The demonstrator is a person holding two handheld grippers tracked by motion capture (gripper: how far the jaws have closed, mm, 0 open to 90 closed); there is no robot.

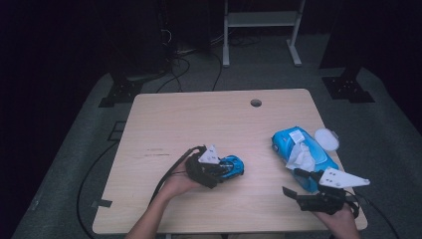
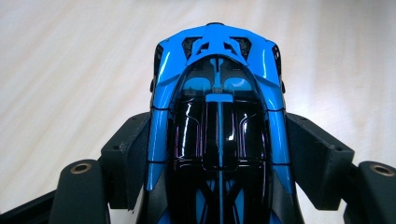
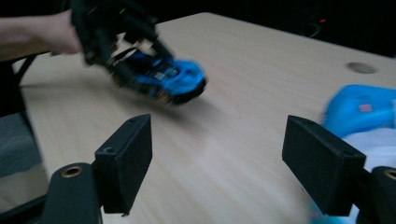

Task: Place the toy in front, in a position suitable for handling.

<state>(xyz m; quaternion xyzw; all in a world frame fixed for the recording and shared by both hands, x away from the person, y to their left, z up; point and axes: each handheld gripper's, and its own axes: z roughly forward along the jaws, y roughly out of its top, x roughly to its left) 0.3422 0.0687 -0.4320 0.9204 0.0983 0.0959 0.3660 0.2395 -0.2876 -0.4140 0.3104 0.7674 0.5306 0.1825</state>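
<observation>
A blue and black toy car (image 1: 234, 166) is at the middle of the wooden table (image 1: 199, 119), and my left gripper (image 1: 222, 171) is shut on it. In the left gripper view the car (image 2: 219, 107) fills the space between the two black pads (image 2: 133, 156), which press on its sides. My right gripper (image 1: 293, 182) is open near the table's front right, beside a blue wipes pack (image 1: 298, 142). In the right gripper view its jaws stand wide apart around bare table, my right gripper (image 3: 224, 161) holding nothing. Farther off there, the car (image 3: 177, 77) tilts nose-down in my left gripper (image 3: 116, 42).
A white tissue sticks out of the wipes pack (image 3: 359, 107), and a white round lid (image 1: 327, 139) lies beside it at the right edge. A cable hole (image 1: 256, 103) is at the table's back. Cables and stand legs are on the floor behind.
</observation>
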